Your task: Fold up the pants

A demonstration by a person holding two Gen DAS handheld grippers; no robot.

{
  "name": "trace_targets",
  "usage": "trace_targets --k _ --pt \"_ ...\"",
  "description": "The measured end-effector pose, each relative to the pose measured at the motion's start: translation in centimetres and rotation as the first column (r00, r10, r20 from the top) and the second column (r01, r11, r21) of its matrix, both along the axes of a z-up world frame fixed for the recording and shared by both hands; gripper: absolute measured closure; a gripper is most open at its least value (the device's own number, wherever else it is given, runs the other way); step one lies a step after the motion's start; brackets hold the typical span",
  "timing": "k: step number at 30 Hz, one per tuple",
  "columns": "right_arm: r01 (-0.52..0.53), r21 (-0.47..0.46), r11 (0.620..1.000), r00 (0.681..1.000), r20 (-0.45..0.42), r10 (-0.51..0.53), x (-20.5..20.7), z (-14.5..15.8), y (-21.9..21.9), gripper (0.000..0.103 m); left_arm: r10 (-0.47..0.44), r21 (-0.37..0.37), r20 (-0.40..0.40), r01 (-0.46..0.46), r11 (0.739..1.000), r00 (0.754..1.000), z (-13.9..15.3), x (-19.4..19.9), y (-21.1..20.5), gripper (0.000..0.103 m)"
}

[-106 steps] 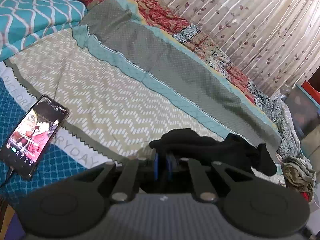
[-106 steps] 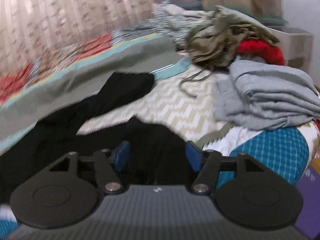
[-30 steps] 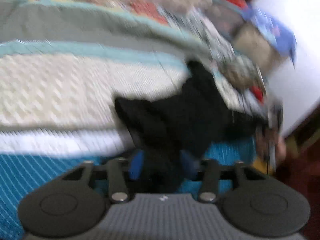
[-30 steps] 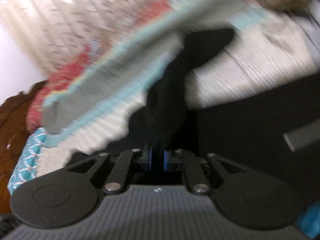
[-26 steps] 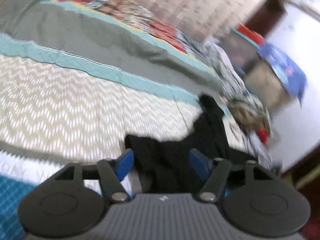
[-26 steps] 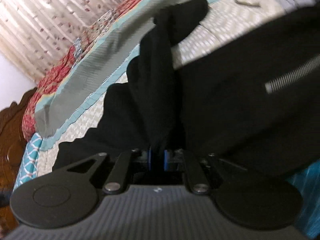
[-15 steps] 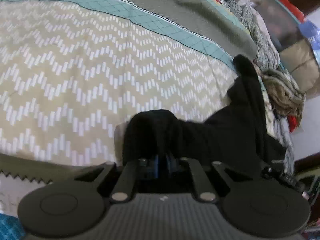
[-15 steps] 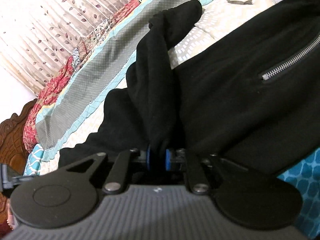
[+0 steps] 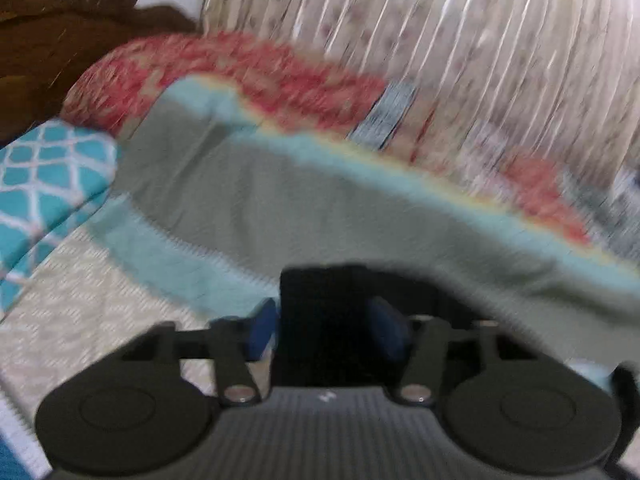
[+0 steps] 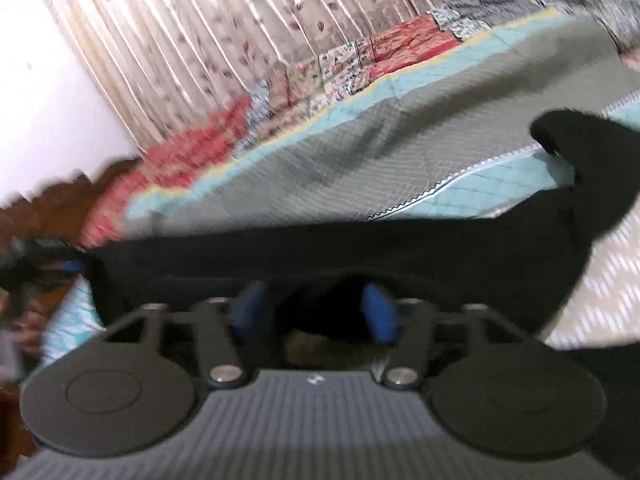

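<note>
Pants [image 10: 360, 252], black, lying across bed [image 9: 80, 320], in front of grey quilt [image 10: 400, 152]. Half a second back, clamped in both tools; now let go by both.

Left tool [image 9: 328, 330]: jaws just been opening, blue pads [image 9: 262, 330] apart, a black fold of pants between them, left pad close against it, right pad [image 9: 390, 334] just beside it, touch not clear in the blur. Half a second back: jaws pinched tight on a bunched hump of cloth, view down onto zigzag sheet. Now: view tipped up toward quilt, red flowered blanket [image 9: 240, 68] and curtain [image 9: 480, 40].

Right tool [image 10: 312, 316]: jaws just been opening too, pads wide apart, pants edge arching just past them, bare sheet showing between the pads, nothing squeezed. Half a second back: shut on a thick fold, with a zipper pocket in sight on the right. Now: no zipper in view, pants spread in a long dark band from left to right, one end [image 10: 568, 140] humped up at far right, resting on quilt's teal border.

Edges: top edge of pants fairly straight, running just below the quilt. Teal pillow [image 9: 44, 176] left of quilt, wooden headboard [image 9: 60, 24] behind it. Open zigzag sheet left of left tool and right of pants; room there for moving.
</note>
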State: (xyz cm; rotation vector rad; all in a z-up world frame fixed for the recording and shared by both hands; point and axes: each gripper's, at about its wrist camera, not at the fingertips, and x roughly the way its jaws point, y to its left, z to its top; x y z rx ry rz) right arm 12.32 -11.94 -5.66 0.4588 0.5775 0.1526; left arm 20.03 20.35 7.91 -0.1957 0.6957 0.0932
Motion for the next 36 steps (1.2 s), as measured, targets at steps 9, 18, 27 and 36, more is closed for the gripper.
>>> trace_targets --k 9,18,27,36 --pt "-0.155 -0.065 0.986 0.985 -0.085 0.149 -10.3 -3.4 0.0 0.04 -0.075 -0.245 -0.182 0.028 0.969 0.98 -7.9 -12.4 4.5 0.05" --pt "-0.1 -0.042 0.994 0.985 -0.142 0.094 -15.2 -4.0 0.4 0.039 -0.054 -0.713 -0.269 -0.161 0.683 0.962 -13.2 -16.6 7.1 0.026" --pt "-0.129 -0.068 0.989 0.98 -0.159 0.116 -16.0 -4.2 1.2 0.04 -0.036 -0.444 -0.156 -0.037 0.895 0.987 -11.8 -13.3 0.3 0.097" --pt "-0.144 -0.1 0.985 0.98 -0.154 0.128 -16.1 -4.2 1.9 0.04 -0.058 0.064 0.105 0.051 0.997 0.993 -6.1 -20.9 -2.5 0.084"
